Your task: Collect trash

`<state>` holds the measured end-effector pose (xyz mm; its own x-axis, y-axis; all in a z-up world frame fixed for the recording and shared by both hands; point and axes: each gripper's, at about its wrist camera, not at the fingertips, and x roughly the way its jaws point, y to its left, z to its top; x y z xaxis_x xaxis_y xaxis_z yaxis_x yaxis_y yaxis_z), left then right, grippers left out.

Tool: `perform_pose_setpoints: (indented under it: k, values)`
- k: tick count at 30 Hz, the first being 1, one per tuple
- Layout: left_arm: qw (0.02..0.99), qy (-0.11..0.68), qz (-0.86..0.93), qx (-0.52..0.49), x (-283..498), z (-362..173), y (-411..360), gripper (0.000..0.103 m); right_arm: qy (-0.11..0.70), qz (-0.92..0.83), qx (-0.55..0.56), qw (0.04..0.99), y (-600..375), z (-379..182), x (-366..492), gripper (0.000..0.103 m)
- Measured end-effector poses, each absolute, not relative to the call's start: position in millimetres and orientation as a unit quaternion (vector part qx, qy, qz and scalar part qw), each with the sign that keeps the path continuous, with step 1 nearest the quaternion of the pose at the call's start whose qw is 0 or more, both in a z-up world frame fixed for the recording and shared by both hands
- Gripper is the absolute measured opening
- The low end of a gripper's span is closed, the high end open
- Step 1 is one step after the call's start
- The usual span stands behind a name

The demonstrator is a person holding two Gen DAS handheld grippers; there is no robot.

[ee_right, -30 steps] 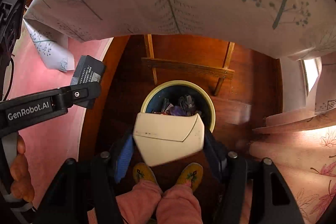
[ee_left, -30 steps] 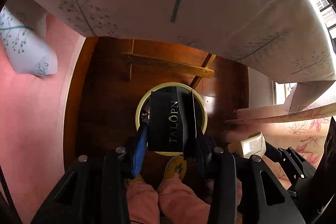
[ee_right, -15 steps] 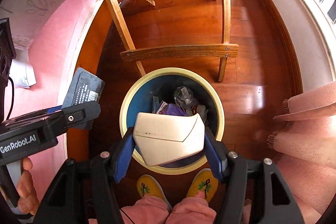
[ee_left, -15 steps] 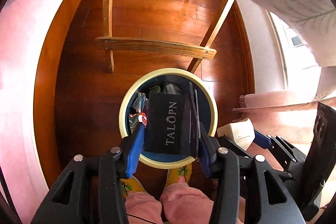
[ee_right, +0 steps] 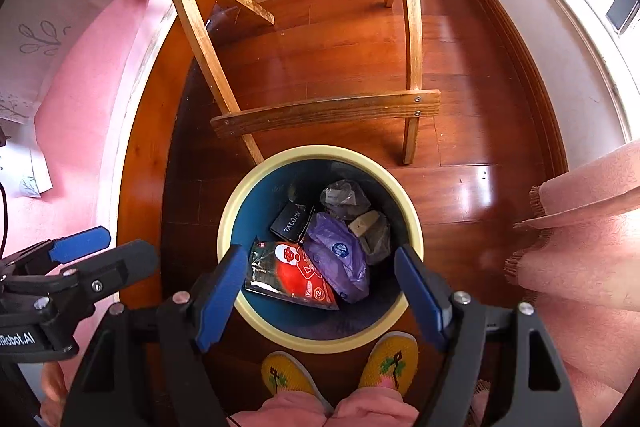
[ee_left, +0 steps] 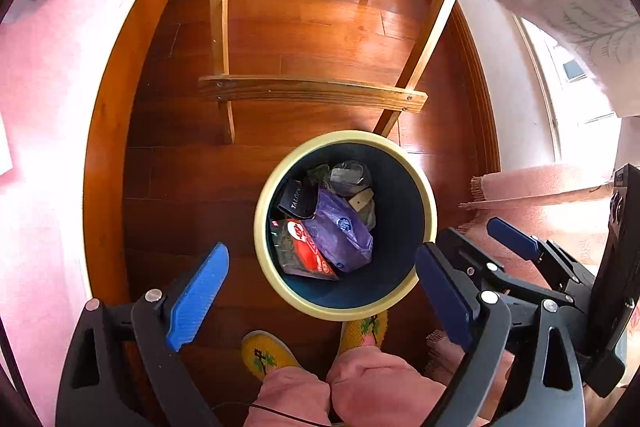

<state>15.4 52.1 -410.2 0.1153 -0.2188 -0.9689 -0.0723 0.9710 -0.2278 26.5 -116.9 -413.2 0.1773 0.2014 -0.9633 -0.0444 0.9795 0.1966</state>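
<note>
One "TALOPN" box [ee_right: 293, 223] in bin [ee_right: 320, 151]

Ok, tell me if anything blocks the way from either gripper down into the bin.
Nothing visible does. The left gripper and right gripper, jaws opening and empty, hang over the bin. The black TALOPN box and cream box lie inside.

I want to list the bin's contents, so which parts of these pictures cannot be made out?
- Right wrist view: the bin's floor is hidden under a purple bag and a red packet.
- Left wrist view: the black TALOPN box is partly covered by the same purple bag.
- Both views: small print on the packet is too small to read.
- Both views: the table top is cut off above.
</note>
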Motion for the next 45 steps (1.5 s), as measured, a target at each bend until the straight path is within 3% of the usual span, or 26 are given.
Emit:
perform_pose_setpoints:
  k: [10,34,45]
  values:
    - [0.762,0.641,-0.014,-0.097,4.0,-345.3,62.4,0.093,0.629,0.072,0.063,0.772,-121.8,-359.6,25.8,0.077]
    - [0.845,0.526,0.03,-0.088,-16.0,-65.6,81.5,0.093,0.558,0.11,0.044,0.821,-111.9,-91.6,17.0,0.077]
    - [0.869,0.487,0.049,-0.078,-31.3,9.4,73.1,0.093,0.512,0.119,0.046,0.849,-112.9,-5.5,17.5,0.077]
